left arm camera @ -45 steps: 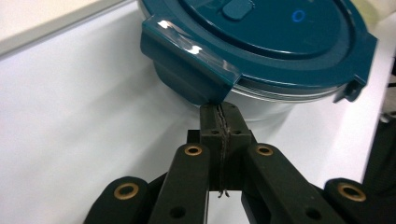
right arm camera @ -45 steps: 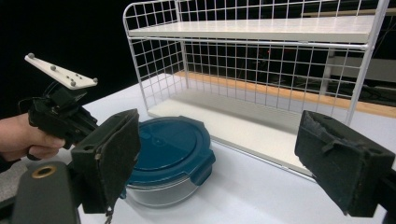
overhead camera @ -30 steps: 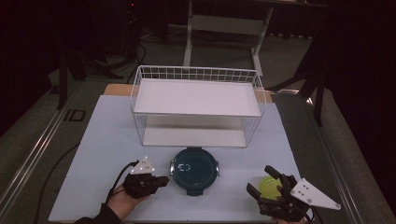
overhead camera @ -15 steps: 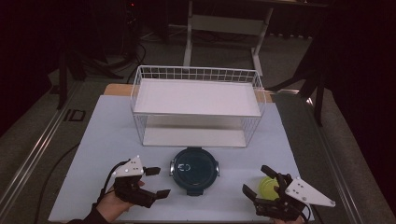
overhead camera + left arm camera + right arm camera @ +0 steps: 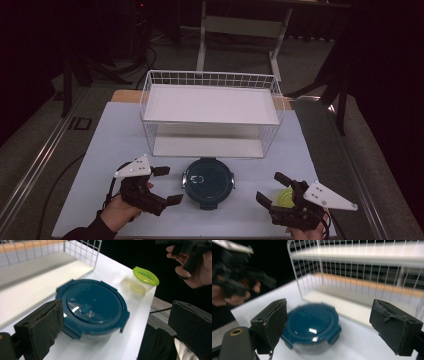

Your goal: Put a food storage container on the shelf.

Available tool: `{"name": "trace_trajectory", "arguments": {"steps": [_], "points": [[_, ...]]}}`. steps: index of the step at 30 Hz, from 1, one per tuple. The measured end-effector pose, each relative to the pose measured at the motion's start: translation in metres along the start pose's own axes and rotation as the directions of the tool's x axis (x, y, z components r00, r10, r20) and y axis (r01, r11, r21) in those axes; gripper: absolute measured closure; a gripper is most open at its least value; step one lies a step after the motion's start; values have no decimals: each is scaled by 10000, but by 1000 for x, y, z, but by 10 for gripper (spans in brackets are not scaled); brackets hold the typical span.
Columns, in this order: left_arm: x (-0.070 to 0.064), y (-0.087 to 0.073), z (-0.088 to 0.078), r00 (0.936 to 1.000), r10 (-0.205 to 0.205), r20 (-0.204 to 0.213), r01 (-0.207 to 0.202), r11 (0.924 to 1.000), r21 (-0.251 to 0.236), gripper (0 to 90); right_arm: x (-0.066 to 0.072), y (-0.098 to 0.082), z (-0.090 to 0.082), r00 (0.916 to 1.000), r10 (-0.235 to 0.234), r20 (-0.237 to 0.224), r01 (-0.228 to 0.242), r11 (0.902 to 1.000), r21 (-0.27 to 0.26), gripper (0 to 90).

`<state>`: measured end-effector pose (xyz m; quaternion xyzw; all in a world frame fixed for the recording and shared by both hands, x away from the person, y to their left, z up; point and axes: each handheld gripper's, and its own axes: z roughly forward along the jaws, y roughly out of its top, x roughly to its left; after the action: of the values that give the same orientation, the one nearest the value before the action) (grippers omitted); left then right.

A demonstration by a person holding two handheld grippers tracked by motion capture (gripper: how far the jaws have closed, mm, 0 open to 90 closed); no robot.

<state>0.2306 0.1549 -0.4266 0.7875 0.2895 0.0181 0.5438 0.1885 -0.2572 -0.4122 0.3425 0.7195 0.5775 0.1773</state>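
Observation:
A round dark-blue lidded container point(image 5: 208, 181) sits on the white table in front of the wire rack. My left gripper point(image 5: 167, 185) hovers just left of it, clear of it; its jaws have just been opening and stand open with nothing between the pads. In the left gripper view the container point(image 5: 92, 307) lies ahead of the left gripper point(image 5: 117, 325). My right gripper point(image 5: 274, 189) is open at the container's right, and the right gripper view looks across the container point(image 5: 312, 326). A small clear cup with a green lid point(image 5: 286, 197) stands close under the right gripper, unheld.
A white wire rack point(image 5: 210, 115) with two white shelves stands behind the container. The table's front edge runs just below both hands. The green-lidded cup point(image 5: 143, 280) stands near the table's right edge. Dark floor and stand legs surround the table.
The left gripper's jaws went from shut to wide open and the hand lifted slightly beside the container. The right gripper has hardly shifted.

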Motion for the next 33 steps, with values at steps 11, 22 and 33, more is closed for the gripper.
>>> {"name": "trace_trajectory", "arguments": {"steps": [11,22,33], "points": [[23,7,16,9933,-1143,-190,1145,9934,81,1,4,21,33,9992,-385,94,378,9973,626,125],[51,-7,39,9634,-2615,-598,2652,9619,668,13,1,18,72,9998,141,128,-158,9900,1401,104],[69,-25,62,8743,-4788,-797,4853,8582,1672,70,-14,2,93,9913,1308,130,-1296,9557,2641,135]]}}
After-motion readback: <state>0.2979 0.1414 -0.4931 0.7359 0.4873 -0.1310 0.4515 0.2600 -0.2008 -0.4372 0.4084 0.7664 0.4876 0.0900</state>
